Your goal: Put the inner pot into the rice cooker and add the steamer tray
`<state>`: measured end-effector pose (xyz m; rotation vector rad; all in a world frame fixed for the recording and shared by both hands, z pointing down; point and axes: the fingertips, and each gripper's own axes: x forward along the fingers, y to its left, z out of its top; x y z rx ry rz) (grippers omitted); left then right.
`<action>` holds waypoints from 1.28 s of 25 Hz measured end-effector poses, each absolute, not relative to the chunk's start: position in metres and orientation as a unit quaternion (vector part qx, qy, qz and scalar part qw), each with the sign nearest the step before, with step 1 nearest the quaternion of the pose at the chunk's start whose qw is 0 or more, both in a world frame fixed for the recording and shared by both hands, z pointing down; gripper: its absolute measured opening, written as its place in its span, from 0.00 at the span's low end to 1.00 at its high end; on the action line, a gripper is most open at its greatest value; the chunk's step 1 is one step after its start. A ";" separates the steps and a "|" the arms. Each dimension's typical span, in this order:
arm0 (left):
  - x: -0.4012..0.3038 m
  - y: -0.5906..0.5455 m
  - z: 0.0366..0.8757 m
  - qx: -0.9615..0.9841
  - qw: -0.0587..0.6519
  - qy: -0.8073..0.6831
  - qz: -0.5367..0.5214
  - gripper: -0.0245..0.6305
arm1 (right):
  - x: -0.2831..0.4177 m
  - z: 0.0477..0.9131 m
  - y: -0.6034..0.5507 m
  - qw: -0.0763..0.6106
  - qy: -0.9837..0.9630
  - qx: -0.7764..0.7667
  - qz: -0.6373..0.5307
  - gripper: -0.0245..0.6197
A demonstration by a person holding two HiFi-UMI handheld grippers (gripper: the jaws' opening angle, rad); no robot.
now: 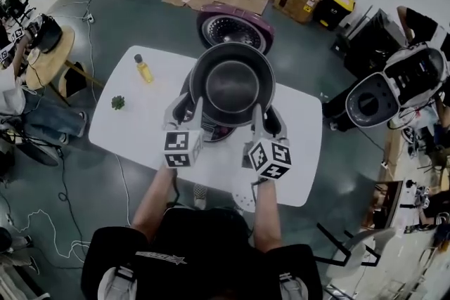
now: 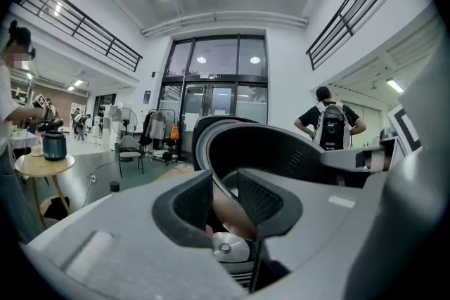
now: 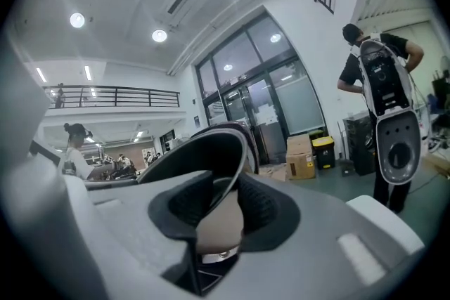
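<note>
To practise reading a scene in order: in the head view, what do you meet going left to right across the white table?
small green object → yellow bottle → left gripper → inner pot → right gripper. The rice cooker overlaps the pot, so it is left out.

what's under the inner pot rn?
Only the edges of the rice cooker body show beneath the inner pot. The pot covers the cooker's cavity, so it cannot be seen.
</note>
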<state>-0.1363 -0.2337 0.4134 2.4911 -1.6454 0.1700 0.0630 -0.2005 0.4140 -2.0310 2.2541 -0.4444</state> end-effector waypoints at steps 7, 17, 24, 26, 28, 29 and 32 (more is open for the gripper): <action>-0.168 -0.251 0.433 0.827 0.082 -0.551 0.075 0.21 | 0.032 0.433 -0.218 0.030 0.734 -0.658 -0.165 0.22; -0.174 -0.276 0.475 0.831 0.103 -0.533 0.124 0.22 | 0.025 0.478 -0.236 0.002 0.711 -0.669 -0.216 0.22; -0.168 -0.293 0.507 0.830 0.119 -0.519 0.168 0.22 | 0.028 0.511 -0.248 -0.025 0.697 -0.672 -0.249 0.23; -0.167 -0.299 0.514 0.830 0.125 -0.514 0.178 0.22 | 0.028 0.517 -0.252 -0.032 0.694 -0.671 -0.260 0.23; -0.165 -0.301 0.522 0.829 0.131 -0.508 0.193 0.22 | 0.029 0.525 -0.255 -0.038 0.692 -0.667 -0.273 0.24; -0.165 -0.303 0.525 0.828 0.132 -0.506 0.203 0.22 | 0.028 0.529 -0.256 -0.042 0.692 -0.664 -0.280 0.24; -0.167 -0.308 0.534 0.823 0.135 -0.503 0.229 0.22 | 0.026 0.539 -0.261 -0.053 0.691 -0.657 -0.297 0.25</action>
